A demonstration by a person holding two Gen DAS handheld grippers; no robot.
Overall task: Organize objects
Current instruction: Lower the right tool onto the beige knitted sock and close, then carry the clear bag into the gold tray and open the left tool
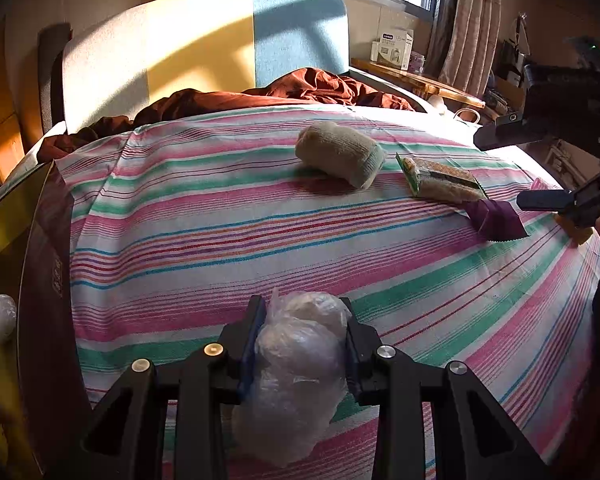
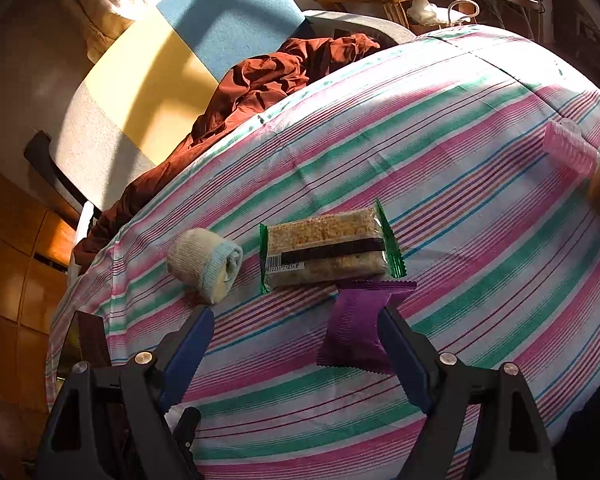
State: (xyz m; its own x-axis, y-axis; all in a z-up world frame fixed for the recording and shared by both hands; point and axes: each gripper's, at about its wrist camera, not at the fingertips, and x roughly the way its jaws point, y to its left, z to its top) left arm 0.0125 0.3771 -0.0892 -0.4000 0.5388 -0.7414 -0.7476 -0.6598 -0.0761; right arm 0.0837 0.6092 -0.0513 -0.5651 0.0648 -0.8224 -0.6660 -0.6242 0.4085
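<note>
The left gripper has its jaws clamped on a crumpled clear plastic bag, which bulges out between the two blue-lined fingers and hangs just over the striped bedsheet; at the far left of that view stands a dark box with an open top, at the edge of the bed; further up the sheet lies a rolled sock, and just to its right a snack bar in a clear wrapper with green ends, touching or almost touching a purple packet; the right gripper shows at the right edge of that view, near the purple packet; in the right wrist view the right gripper has its jaws wide apart with nothing clamped, and the purple packet lies on the bedsheet between the fingers, close against the right-hand one; whether it touches that finger I cannot tell; beyond it lie the snack bar and, to its left, the rolled sock; a pink hair roller sits well apart at the right edge of the bed; a rumpled red-brown cloth lies heaped at the head of the bed against the padded headboard.
</note>
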